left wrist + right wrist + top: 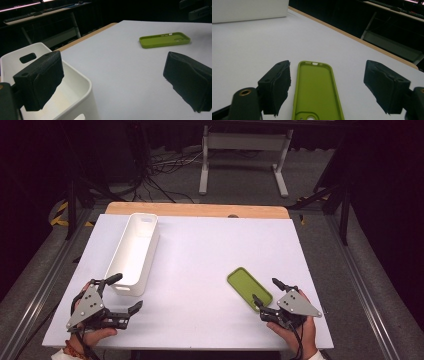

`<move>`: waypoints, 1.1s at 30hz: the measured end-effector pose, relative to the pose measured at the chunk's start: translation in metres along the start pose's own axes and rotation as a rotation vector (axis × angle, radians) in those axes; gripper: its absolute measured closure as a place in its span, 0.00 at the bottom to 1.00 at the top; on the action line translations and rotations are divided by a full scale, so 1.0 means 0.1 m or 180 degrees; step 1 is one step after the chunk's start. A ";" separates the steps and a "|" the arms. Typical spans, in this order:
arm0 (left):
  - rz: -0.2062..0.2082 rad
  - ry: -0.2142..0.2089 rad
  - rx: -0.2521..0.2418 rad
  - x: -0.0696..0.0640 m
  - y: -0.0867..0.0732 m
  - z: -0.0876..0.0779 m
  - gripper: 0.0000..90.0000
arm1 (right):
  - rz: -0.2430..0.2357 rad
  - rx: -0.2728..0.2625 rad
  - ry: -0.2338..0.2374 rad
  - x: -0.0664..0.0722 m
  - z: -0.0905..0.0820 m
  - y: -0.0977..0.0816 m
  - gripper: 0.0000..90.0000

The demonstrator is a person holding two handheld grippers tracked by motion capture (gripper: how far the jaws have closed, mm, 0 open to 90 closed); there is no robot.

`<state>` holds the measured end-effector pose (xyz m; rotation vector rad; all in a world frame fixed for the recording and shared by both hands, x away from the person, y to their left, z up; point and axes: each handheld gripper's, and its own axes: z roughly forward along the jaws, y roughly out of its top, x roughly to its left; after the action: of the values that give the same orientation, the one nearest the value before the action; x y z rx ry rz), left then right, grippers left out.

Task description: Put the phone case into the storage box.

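The right tongs are seen spread wide at the near end of a green phone case, which lies flat, hollow side up, between the jaws without being touched by either. Nothing is gripped. The left tongs are likewise held wide open and empty, one jaw raised just over the near end of a long white bin. Case and bin are set well apart on the white worktop, the case toward its right front.
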<state>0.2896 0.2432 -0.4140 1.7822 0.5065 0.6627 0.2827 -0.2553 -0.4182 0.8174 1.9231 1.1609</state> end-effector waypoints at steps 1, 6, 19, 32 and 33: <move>-0.0021 0.0003 0.0008 -0.01 0.00 0.01 0.04 | 0.0024 0.0020 0.0000 0.00 0.00 -0.01 0.26; -0.0042 -0.0034 0.0015 -0.01 0.00 0.01 0.05 | 0.0119 0.0014 0.0021 -0.02 0.00 -0.01 0.29; 0.0058 -0.0065 0.0067 -0.04 0.00 0.02 0.05 | 0.0095 0.0144 0.0268 -0.03 0.03 -0.02 0.83; 0.0081 -0.0129 0.0110 -0.07 -0.02 0.03 0.05 | 0.0129 0.0431 0.0262 -0.12 0.09 -0.06 1.00; 0.0106 -0.0135 0.0116 -0.07 -0.02 0.04 0.05 | 0.0144 0.0450 0.0264 -0.14 0.10 -0.07 1.00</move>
<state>0.2870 0.2368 -0.4179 1.8386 0.4635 0.6410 0.2972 -0.2651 -0.4241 0.9045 2.0837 1.1105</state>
